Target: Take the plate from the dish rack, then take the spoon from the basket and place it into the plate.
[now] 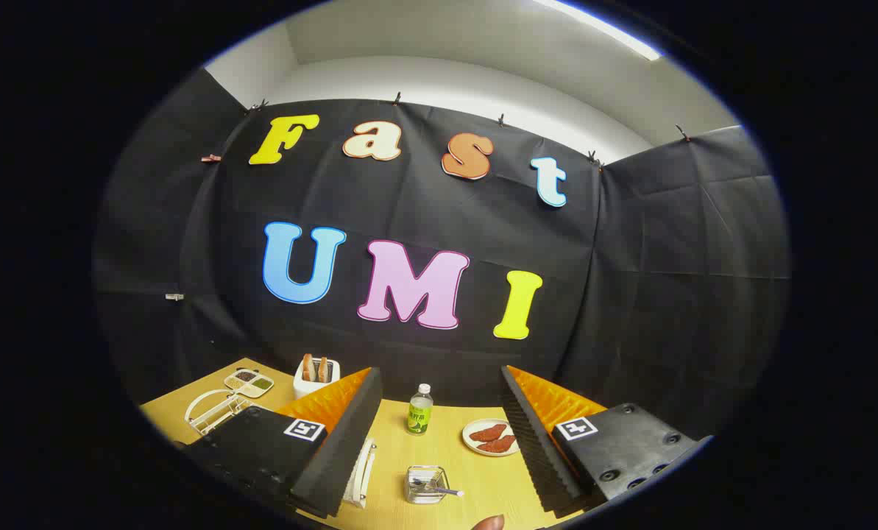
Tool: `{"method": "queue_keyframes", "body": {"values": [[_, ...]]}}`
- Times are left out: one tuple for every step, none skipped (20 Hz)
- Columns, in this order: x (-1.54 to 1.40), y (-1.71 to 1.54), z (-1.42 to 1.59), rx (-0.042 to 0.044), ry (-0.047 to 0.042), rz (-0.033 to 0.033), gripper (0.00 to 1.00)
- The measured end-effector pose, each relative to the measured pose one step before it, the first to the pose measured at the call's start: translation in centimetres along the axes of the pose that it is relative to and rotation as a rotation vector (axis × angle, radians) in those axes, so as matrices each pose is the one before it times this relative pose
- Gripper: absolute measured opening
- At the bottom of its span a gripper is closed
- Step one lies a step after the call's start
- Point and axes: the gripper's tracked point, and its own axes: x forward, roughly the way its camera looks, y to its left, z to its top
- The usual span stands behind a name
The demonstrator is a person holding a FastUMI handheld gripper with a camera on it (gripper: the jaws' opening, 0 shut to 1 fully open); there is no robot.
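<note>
Plate stands on edge in the dish rack, touching my left finger; my gripper is spread, holding nothing.

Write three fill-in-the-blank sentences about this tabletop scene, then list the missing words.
1. The hand-held gripper has its fingers ____, gripping nothing.
2. The clear square basket between the fingers holds a metal ____.
3. The small white toaster beyond the left finger holds slices of ____.
4. The green-labelled plastic bottle stands on the wooden table with a ____ cap.

Missing words: open; spoon; bread; white
</note>
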Motion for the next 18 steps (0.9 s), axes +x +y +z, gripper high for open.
{"method": "queue_keyframes", "body": {"values": [[0.035,0.433,-0.065,0.00178,0.00440,0.00492,0.98],[0.053,0.515,-0.096,0.00179,0.00534,0.00657,0.98],[0.105,0.475,0.014,-0.00025,0.00204,0.00621,0.98],[0.006,0.223,-0.032,-0.00314,-0.00081,0.00428,0.98],[0.051,0.243,0.044,-0.00385,-0.00020,0.00197,0.98],[0.063,0.326,-0.006,-0.00206,-0.00085,0.00339,0.98],[0.015,0.239,0.008,0.00064,-0.00047,0.00321,0.98],[0.002,0.256,0.004,0.00282,0.00019,0.00393,0.98],[0.033,0.248,-0.063,0.00313,0.00299,0.00380,0.98],[0.023,0.161,-0.153,0.00264,0.00401,0.00278,0.98],[0.054,0.175,-0.030,0.00204,0.00361,0.00378,0.98],[0.029,0.133,-0.087,0.00113,0.00344,0.00147,0.98],[0.088,0.088,-0.132,0.00038,0.00682,0.00060,0.98],[0.091,0.133,-0.172,-0.00015,0.00681,0.00162,0.98],[0.027,0.216,-0.161,0.00100,0.00588,0.00342,0.98],[0.162,0.295,-0.052,0.00291,0.00630,0.00556,0.98],[0.187,0.400,-0.050,0.00504,0.00899,0.00872,0.98],[0.202,0.576,-0.083,0.00630,0.00951,0.01248,0.98]]}}
